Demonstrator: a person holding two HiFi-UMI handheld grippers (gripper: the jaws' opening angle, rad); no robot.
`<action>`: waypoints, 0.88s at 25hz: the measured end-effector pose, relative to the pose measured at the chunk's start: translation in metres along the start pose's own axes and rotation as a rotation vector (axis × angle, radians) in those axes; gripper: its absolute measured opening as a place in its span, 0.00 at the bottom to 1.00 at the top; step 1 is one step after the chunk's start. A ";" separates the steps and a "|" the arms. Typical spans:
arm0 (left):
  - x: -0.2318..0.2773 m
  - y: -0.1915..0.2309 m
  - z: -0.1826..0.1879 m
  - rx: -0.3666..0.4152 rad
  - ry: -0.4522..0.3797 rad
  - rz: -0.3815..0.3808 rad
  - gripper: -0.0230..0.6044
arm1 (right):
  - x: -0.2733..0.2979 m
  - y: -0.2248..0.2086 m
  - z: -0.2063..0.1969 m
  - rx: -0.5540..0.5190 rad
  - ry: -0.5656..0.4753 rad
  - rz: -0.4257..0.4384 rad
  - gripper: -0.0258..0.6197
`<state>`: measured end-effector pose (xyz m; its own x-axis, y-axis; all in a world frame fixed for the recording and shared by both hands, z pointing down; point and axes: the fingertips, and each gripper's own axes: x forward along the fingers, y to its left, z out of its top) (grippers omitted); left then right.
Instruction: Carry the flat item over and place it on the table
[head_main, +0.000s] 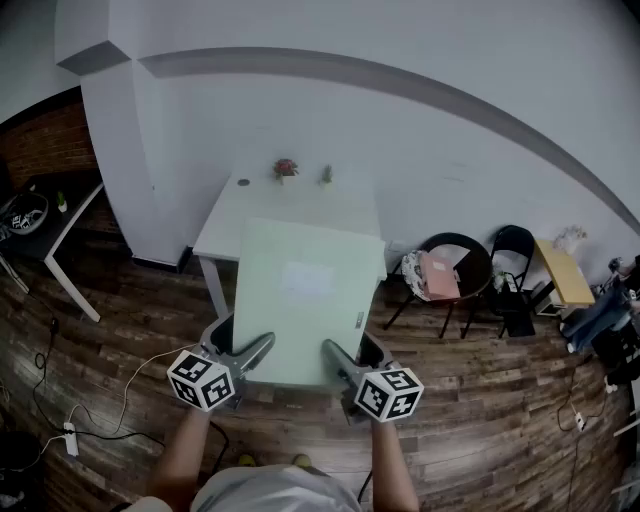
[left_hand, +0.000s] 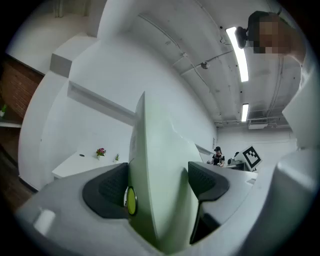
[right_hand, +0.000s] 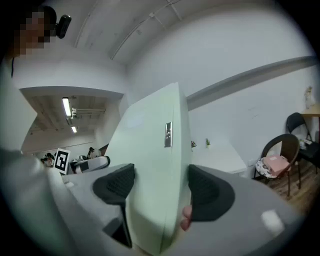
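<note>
- The left gripper (head_main: 250, 355) sits at 7 o'clock in the head view, its jaws spread wide and clamped on the near left corner of the pale green board (head_main: 305, 300)
- The right gripper (head_main: 338, 360), at 5 o'clock, has its jaws just as wide, pinching the near right corner
- The board hangs flat in the air above the wooden floor (head_main: 480, 420), its far edge overlapping the white surface (head_main: 290, 205) at 12 o'clock
- A small flower pot (head_main: 286, 168) stands at that surface's far edge
- Black chairs (head_main: 450, 265) stand at 2 o'clock by the wall
</note>
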<state>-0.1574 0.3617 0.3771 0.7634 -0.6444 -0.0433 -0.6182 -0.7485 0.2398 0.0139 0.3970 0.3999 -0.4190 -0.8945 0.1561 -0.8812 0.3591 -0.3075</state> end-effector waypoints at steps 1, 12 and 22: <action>0.000 -0.001 0.001 0.000 -0.002 0.002 0.64 | -0.001 0.000 0.001 -0.003 0.000 0.002 0.57; 0.006 -0.011 0.002 0.002 -0.011 0.020 0.63 | -0.006 -0.009 0.008 -0.008 -0.013 0.016 0.57; 0.023 -0.028 -0.008 -0.009 -0.001 0.026 0.64 | -0.018 -0.032 0.008 0.010 -0.017 0.021 0.57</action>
<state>-0.1209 0.3689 0.3775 0.7471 -0.6636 -0.0382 -0.6359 -0.7303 0.2498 0.0518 0.3995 0.3989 -0.4336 -0.8912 0.1332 -0.8699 0.3754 -0.3200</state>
